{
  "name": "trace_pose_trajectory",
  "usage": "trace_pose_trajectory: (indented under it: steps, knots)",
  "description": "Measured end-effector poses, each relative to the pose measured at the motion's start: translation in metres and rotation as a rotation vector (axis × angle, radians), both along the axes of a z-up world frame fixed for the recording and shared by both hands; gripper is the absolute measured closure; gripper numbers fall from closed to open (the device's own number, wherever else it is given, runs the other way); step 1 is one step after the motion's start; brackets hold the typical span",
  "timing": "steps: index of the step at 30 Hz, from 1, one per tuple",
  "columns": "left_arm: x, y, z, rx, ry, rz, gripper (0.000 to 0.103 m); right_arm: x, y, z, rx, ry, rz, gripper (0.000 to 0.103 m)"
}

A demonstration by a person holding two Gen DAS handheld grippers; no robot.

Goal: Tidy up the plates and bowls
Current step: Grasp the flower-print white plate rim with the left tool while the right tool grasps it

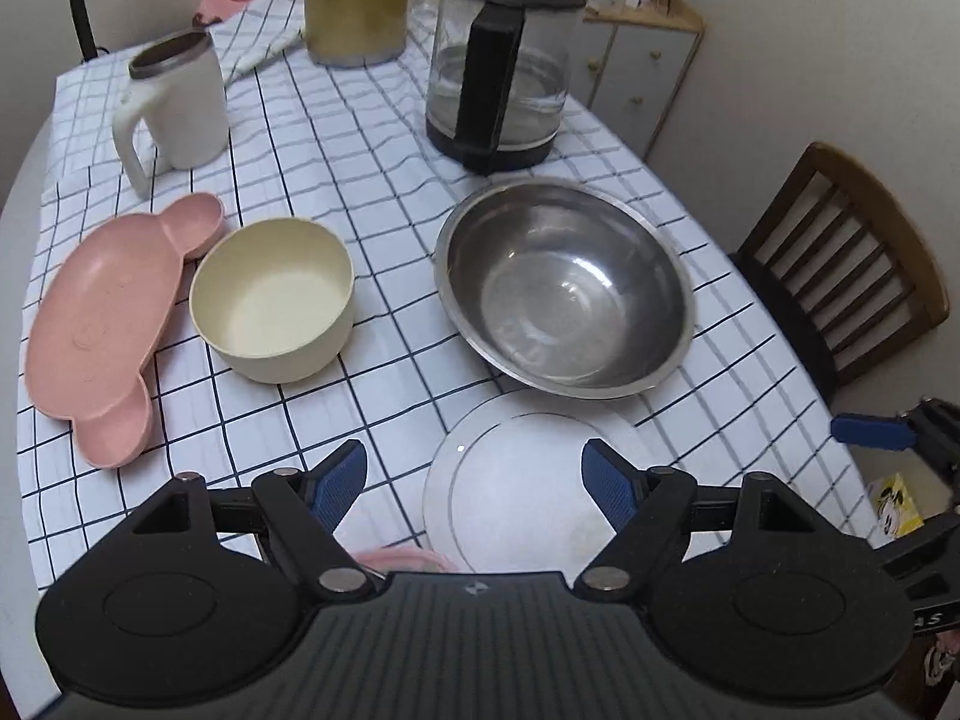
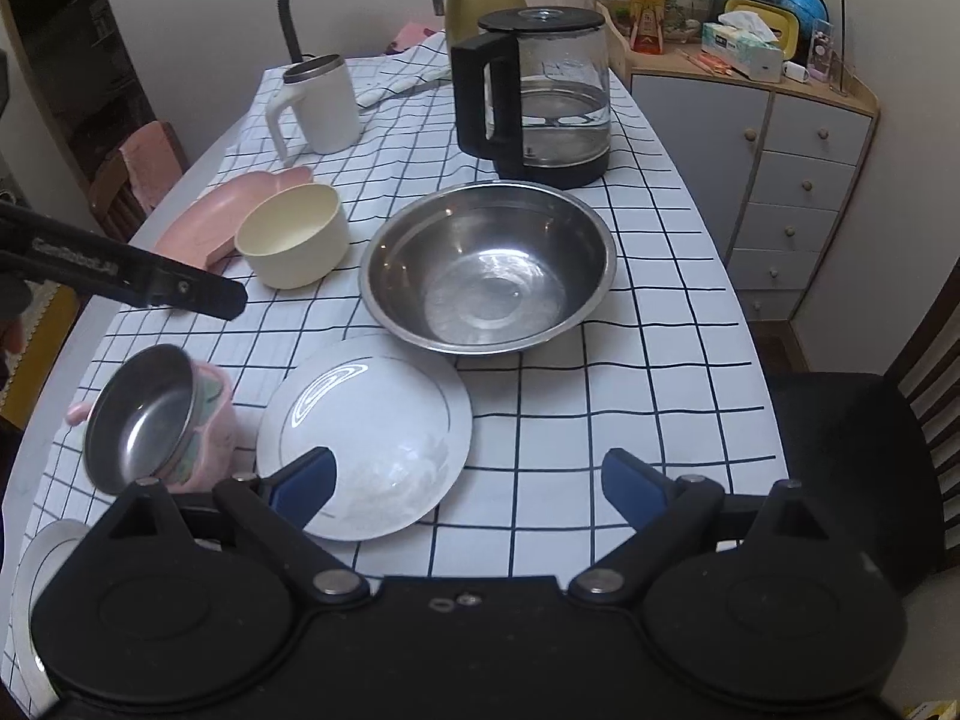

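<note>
On the checked tablecloth, a white plate (image 1: pixel 516 498) (image 2: pixel 366 438) lies near the front edge. Behind it stands a large steel bowl (image 1: pixel 564 288) (image 2: pixel 489 267). To the left are a cream bowl (image 1: pixel 273 300) (image 2: pixel 294 234) and a pink bear-shaped plate (image 1: pixel 90 324) (image 2: pixel 204 216). A pink cup with a steel liner (image 2: pixel 156 420) leans tilted left of the white plate. My left gripper (image 1: pixel 474 480) hovers open over the white plate's left part, holding nothing. My right gripper (image 2: pixel 468 483) is wide open above the plate's right front, also with nothing in it.
At the back stand a glass kettle (image 2: pixel 534 102), a gold thermos (image 1: pixel 354 0) and a white mug (image 1: pixel 180 108). A wooden chair (image 1: pixel 840 264) and a drawer cabinet (image 2: pixel 792 180) are to the right of the table. Another white dish (image 2: pixel 42 576) shows at the lower left.
</note>
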State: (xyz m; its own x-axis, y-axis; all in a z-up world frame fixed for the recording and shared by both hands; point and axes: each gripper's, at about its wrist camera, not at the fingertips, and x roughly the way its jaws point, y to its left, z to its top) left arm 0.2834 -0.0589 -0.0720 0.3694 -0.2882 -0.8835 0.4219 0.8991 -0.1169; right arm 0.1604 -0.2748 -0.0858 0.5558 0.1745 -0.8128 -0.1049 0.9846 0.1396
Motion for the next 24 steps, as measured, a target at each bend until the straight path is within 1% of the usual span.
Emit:
trace_pose_trajectory:
  steps: [5,10,11,12,14,16,18,20,22,24]
  knots:
    - [0.025,-0.003,-0.031,0.049,0.066,-0.032,0.025,0.021,0.0,-0.018,-0.012,0.06,-0.016,0.01]
    - [0.042,-0.004,-0.058,0.073,0.141,-0.029,0.025,0.04,0.001,-0.042,-0.001,0.144,-0.048,0.02]
    - [0.045,-0.003,-0.062,0.072,0.154,-0.028,0.026,0.043,0.0,-0.047,0.01,0.165,-0.057,0.024]
    - [0.047,-0.002,-0.065,0.064,0.17,-0.032,0.032,0.046,-0.001,-0.052,0.024,0.19,-0.071,0.029]
    - [0.05,-0.001,-0.072,0.061,0.197,-0.032,0.038,0.051,-0.003,-0.061,0.067,0.231,-0.089,0.031]
    - [0.052,-0.001,-0.078,0.062,0.221,-0.035,0.042,0.054,-0.003,-0.069,0.096,0.261,-0.101,0.036]
    - [0.053,-0.001,-0.084,0.056,0.246,-0.036,0.051,0.056,-0.002,-0.075,0.124,0.29,-0.109,0.046]
    - [0.053,0.0,-0.088,0.041,0.266,-0.038,0.054,0.057,-0.002,-0.08,0.142,0.31,-0.123,0.052]
    - [0.052,-0.001,-0.091,0.055,0.271,-0.039,0.056,0.057,-0.003,-0.082,0.168,0.327,-0.125,0.057]
    - [0.053,0.001,-0.094,0.056,0.287,-0.036,0.064,0.058,-0.003,-0.083,0.183,0.337,-0.132,0.063]
